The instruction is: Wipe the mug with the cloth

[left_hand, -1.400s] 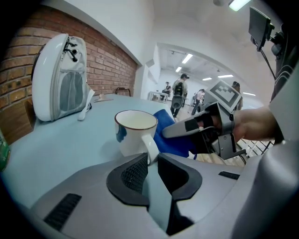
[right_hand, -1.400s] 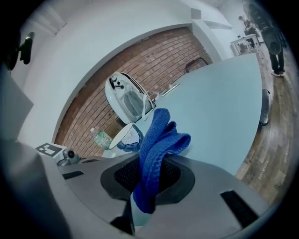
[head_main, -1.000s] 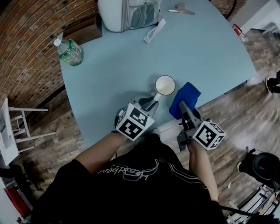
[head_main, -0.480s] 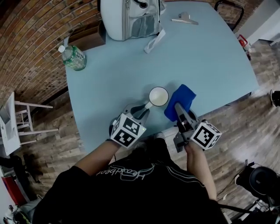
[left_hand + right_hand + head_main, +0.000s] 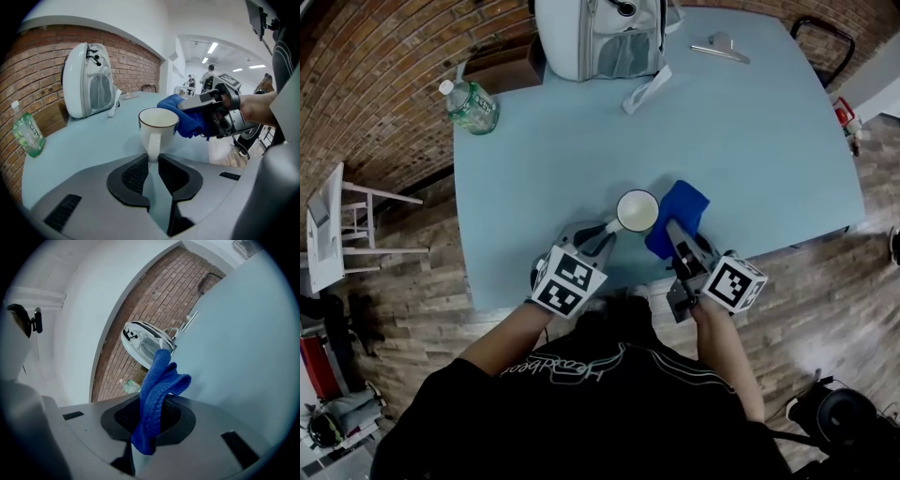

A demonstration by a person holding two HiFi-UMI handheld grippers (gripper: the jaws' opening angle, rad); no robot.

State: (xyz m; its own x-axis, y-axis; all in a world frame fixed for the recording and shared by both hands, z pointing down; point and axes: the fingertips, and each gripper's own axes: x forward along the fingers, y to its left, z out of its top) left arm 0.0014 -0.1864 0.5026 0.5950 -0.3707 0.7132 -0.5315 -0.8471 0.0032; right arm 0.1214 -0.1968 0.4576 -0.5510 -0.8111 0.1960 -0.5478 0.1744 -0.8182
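Two tongs are working close to the near edge of the pale blue surface (image 5: 769,141), and we are holding one in each hand. With the left tongs (image 5: 153,165) we are gripping the mug (image 5: 158,127) by its handle. The two dark pads are pressing on the handle from either side, and the white mug is standing upright on the surface with its open mouth facing up. In the head view the mug is sitting a little in from the near edge, roughly midway along it, with its handle pointing back toward us.

With the right tongs (image 5: 149,417) we are clamping the blue cloth (image 5: 158,380). The cloth is bunching up between the pads, with a short tail hanging below them and a folded lobe rising above. We are holding that cloth just beside the mug's right side, level with its rim. Whether the fabric is actually touching the mug we cannot tell.

Farther off, a white backpack (image 5: 600,37) is standing at the far edge of the surface. A plastic bottle (image 5: 471,106) is lying near the far left corner, well apart from the mug.
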